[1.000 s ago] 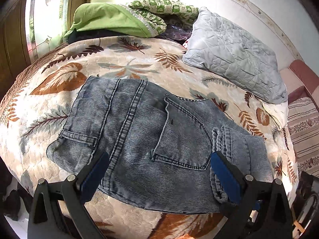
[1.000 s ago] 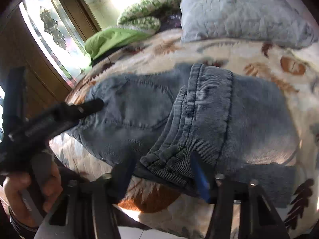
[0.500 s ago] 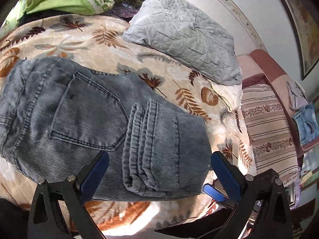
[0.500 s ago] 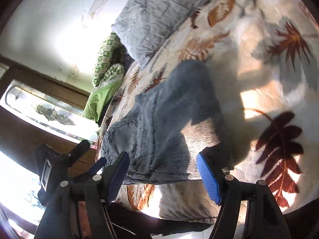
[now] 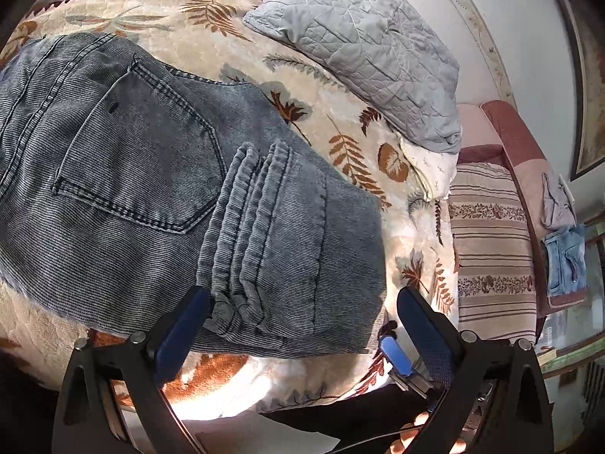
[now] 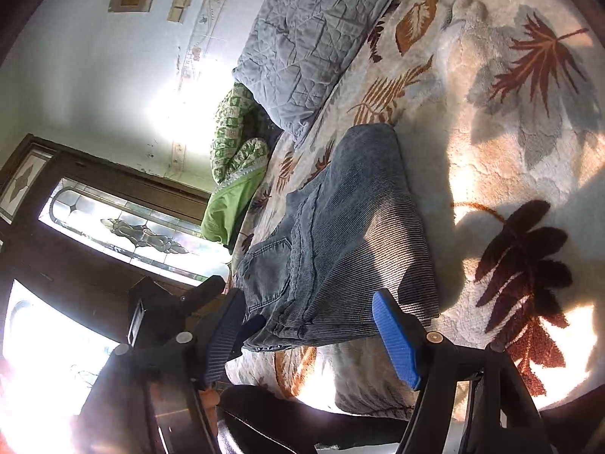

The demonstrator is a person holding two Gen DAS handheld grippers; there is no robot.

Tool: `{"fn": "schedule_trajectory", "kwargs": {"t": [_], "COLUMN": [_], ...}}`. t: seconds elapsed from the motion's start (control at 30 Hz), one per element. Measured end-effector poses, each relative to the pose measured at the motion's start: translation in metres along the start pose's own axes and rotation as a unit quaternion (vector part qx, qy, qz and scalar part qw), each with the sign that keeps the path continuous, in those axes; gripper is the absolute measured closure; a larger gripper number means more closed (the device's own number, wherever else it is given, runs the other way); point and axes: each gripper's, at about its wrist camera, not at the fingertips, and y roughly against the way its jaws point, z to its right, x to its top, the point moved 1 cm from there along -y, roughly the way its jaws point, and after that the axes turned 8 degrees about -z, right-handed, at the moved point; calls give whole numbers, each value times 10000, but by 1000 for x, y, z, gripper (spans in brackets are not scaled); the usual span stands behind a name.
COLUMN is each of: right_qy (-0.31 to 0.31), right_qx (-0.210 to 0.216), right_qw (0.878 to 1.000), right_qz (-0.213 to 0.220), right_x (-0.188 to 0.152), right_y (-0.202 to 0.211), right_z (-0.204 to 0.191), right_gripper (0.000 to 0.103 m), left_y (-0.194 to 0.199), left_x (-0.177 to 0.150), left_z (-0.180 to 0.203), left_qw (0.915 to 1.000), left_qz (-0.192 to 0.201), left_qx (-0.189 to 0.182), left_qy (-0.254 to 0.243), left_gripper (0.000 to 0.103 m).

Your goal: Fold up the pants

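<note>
Grey-blue jeans [image 5: 151,174] lie folded on a leaf-patterned bedspread [image 5: 340,140], back pocket up, with the leg hems stacked across the seat. My left gripper [image 5: 298,325] is open and empty, its jaws straddling the near edge of the folded hems without closing on them. In the right wrist view the same jeans [image 6: 340,234] lie lengthwise ahead. My right gripper [image 6: 306,333] is open and empty at the fold's near edge. The left gripper [image 6: 181,302] shows there at the left.
A grey quilted pillow [image 5: 363,45] lies at the bed's far side, with green bedding [image 6: 234,174] beyond it. A striped sofa [image 5: 491,249] holding small denim items [image 5: 563,261] stands right of the bed. A dark wooden window frame [image 6: 113,204] is at left.
Both grippers swung right along the bed edge and rolled. The left one now faces the folded hem end instead of the waistband side. The jeans have not moved.
</note>
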Motion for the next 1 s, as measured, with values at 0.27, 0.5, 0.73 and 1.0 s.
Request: {"fn": "schedule_trajectory", "kwargs": {"t": [0.27,0.5,0.73,1.0], "right_qy": [-30,43,14,-76], "right_qx": [65,43,-32,-59], "right_qw": [9999,9999,9999,10000], "right_qz": [-99,-147,-119,8], "right_x": [-1,-3,-4,-2], "right_y": [-2,-5,-4,1], "right_z": [6,4,6,9], "right_gripper": [30,30,30,30], "left_y": [-26,-34,-34,-29], "left_x": [-1,0,5,1], "left_z": [-1,-8,-29,-31], "left_qw": [9989,9980,9951,9959], "left_qz": [-336,-419,-346,-283], "left_qx": [191,317,696,669], "left_qy": [274,360,615,538], "left_gripper": [17,20,85,90]}}
